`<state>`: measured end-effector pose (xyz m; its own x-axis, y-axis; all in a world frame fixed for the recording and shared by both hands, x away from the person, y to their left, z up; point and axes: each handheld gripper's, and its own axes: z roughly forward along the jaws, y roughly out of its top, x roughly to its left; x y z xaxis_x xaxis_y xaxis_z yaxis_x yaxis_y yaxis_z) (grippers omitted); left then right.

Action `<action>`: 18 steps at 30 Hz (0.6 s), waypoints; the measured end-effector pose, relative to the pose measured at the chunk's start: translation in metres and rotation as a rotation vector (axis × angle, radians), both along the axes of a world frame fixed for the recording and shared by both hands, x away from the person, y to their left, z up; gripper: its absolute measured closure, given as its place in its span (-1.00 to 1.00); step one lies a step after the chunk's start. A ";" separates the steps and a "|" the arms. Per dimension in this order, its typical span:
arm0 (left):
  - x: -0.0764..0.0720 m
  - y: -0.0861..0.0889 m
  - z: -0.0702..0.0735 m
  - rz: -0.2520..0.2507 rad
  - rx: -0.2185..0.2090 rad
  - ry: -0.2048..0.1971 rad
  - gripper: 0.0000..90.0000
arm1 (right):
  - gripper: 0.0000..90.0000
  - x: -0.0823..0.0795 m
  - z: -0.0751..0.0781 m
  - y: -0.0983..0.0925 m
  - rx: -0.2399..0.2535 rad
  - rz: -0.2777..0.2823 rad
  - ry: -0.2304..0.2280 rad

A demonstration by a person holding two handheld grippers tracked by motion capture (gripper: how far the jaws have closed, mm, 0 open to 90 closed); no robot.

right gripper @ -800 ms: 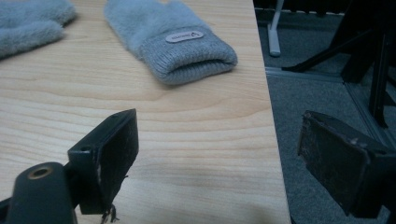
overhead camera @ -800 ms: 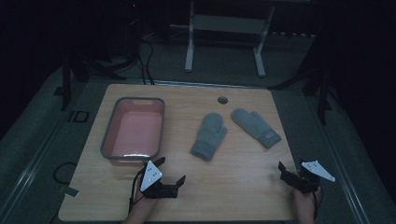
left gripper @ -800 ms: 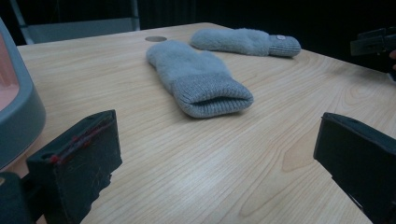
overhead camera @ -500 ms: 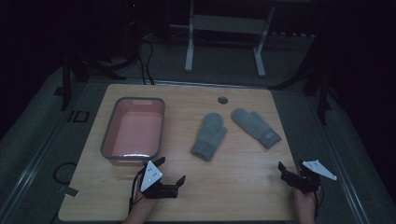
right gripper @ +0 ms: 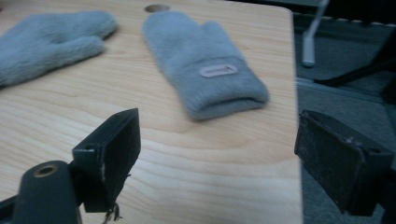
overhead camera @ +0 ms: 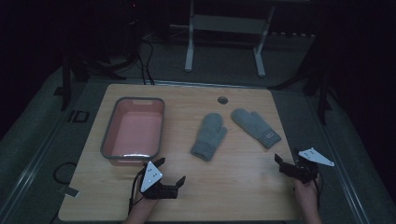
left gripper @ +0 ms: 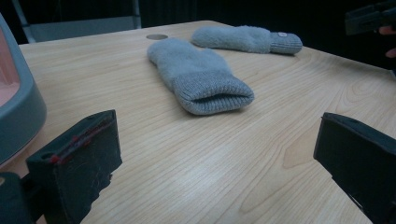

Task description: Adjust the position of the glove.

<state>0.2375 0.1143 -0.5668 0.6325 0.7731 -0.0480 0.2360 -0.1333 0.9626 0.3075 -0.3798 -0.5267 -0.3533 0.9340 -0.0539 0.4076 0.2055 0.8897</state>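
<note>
While both mittens lie flat on the desk, nothing is held yet. The left mitten sits near the middle of the desk, its long axis running from the cuff nearest me up and slightly right to the fingertips; its open cuff faces my left gripper, which rests low on the desk, ahead and to the right of it. In the left gripper view that cuff gapes straight toward me. The right mitten, with a small label near its cuff, lies just beside the first, apart from it, slanting so its cuff points toward my right gripper at the desk's right edge. Each gripper is spread wide with only bare wood between the jaws. I judge each hand is nearer to its own mitten, and a forward reach along the cuff line suits either. The pink tub stands left of the mittens, just beyond my left gripper.
</note>
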 end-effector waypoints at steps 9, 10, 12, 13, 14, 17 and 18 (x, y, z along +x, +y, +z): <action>0.000 0.000 0.000 -0.001 0.000 -0.001 -0.98 | -0.61 0.023 0.022 0.028 0.053 0.112 0.068; 0.000 0.000 0.000 -0.001 0.000 -0.001 -0.98 | -0.61 0.026 0.025 0.033 0.053 0.115 0.060; 0.000 0.000 0.000 -0.002 0.001 0.001 -0.98 | -0.61 0.032 0.031 0.044 0.031 0.130 0.048; 0.000 0.000 0.000 -0.002 0.001 0.001 -0.98 | -0.61 0.035 0.033 0.049 0.030 0.159 0.046; 0.000 0.001 0.000 -0.003 0.001 0.002 -0.98 | -0.62 0.038 0.036 0.054 0.033 0.186 0.041; 0.000 0.000 0.000 -0.004 -0.001 0.001 -0.98 | -0.62 0.046 0.041 0.072 0.029 0.259 0.031; 0.000 0.000 0.000 -0.004 0.000 0.001 -0.98 | -0.61 0.049 0.042 0.079 0.027 0.284 0.031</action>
